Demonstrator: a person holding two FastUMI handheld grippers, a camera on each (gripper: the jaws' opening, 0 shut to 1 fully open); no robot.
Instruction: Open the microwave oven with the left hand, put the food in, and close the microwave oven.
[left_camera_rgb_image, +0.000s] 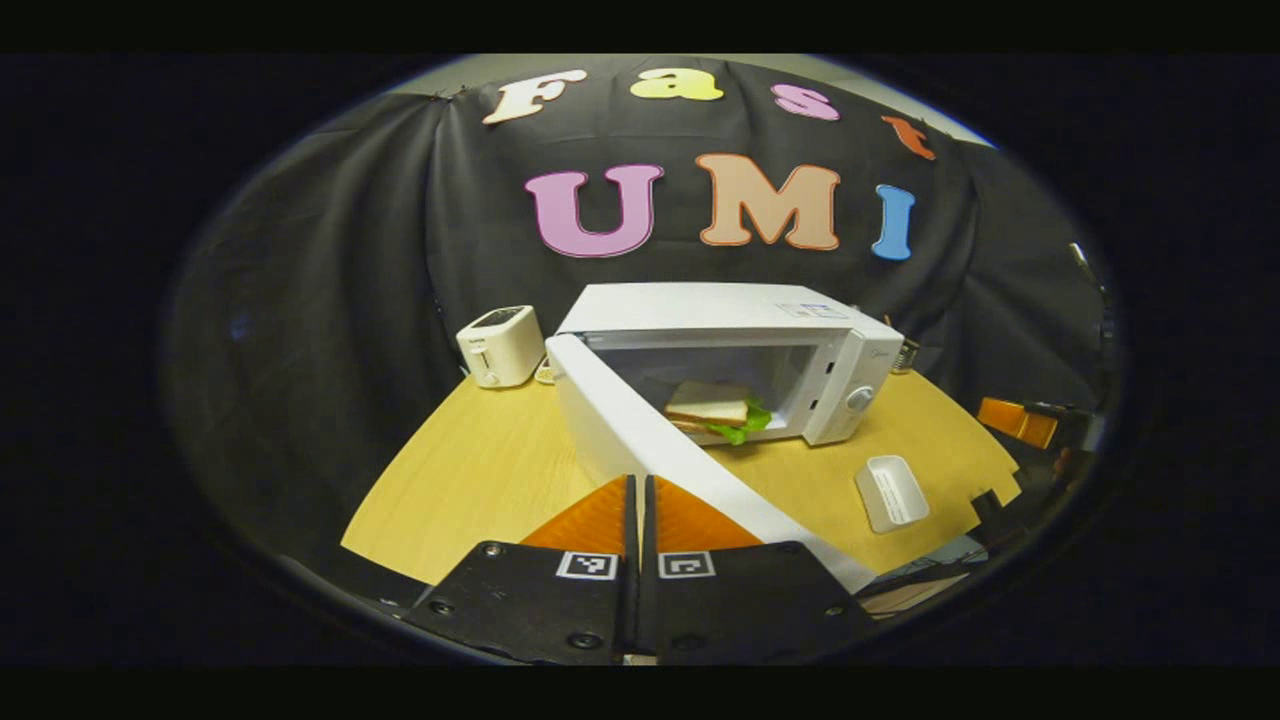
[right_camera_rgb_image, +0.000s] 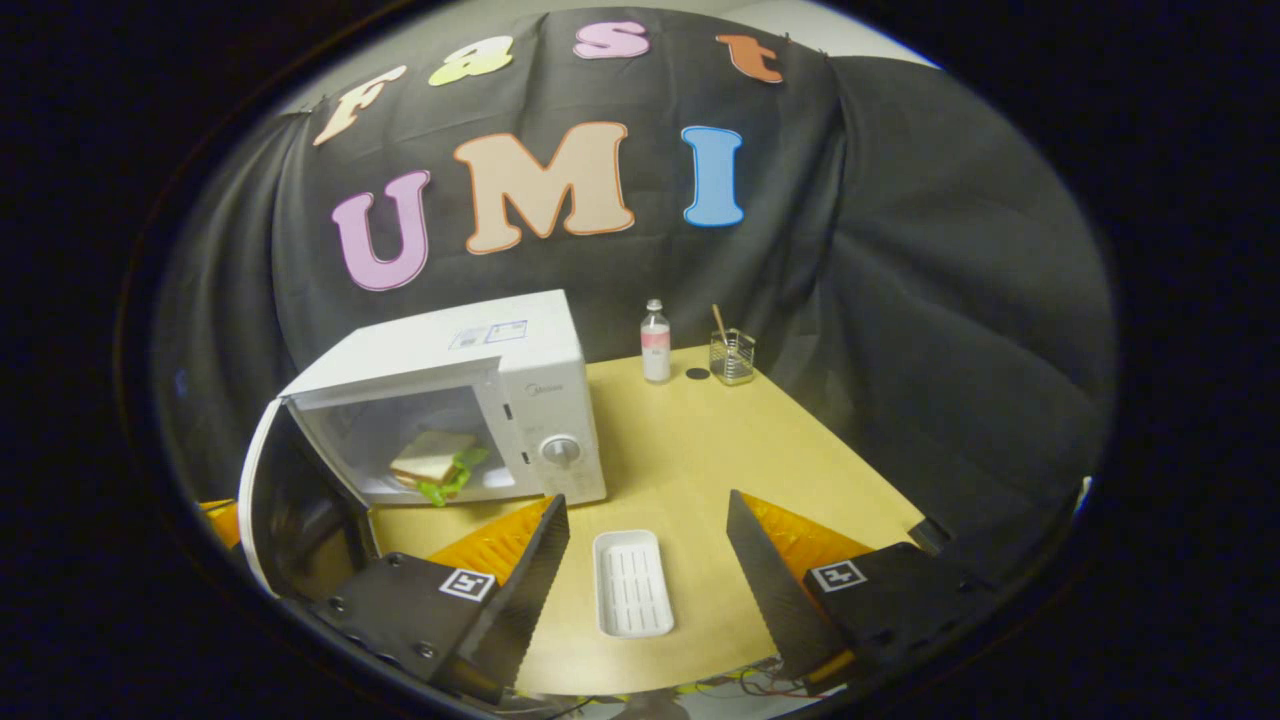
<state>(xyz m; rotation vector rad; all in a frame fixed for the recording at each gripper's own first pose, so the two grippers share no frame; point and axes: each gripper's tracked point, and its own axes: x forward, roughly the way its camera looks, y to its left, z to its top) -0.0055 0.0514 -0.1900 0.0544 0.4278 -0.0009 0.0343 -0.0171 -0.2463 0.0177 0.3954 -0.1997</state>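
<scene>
Two grippers are ours: the left gripper (left_camera_rgb_image: 640, 490) has its fingers pressed together with nothing between them, just beside the open door (left_camera_rgb_image: 660, 450), while the right gripper (right_camera_rgb_image: 645, 520) is spread wide above the empty white tray (right_camera_rgb_image: 632, 583) near the table (right_camera_rgb_image: 690, 450) edge. We see the sandwich (right_camera_rgb_image: 437, 462) lying inside the microwave oven (right_camera_rgb_image: 470, 390). At the far edge stand a bottle (right_camera_rgb_image: 655, 342) and a glass (right_camera_rgb_image: 732, 356); a toaster (left_camera_rgb_image: 500, 346) sits left of the oven.

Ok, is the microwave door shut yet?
No. In the right gripper view the microwave door hangs wide open to the left, with the sandwich lying inside the cavity.
</scene>
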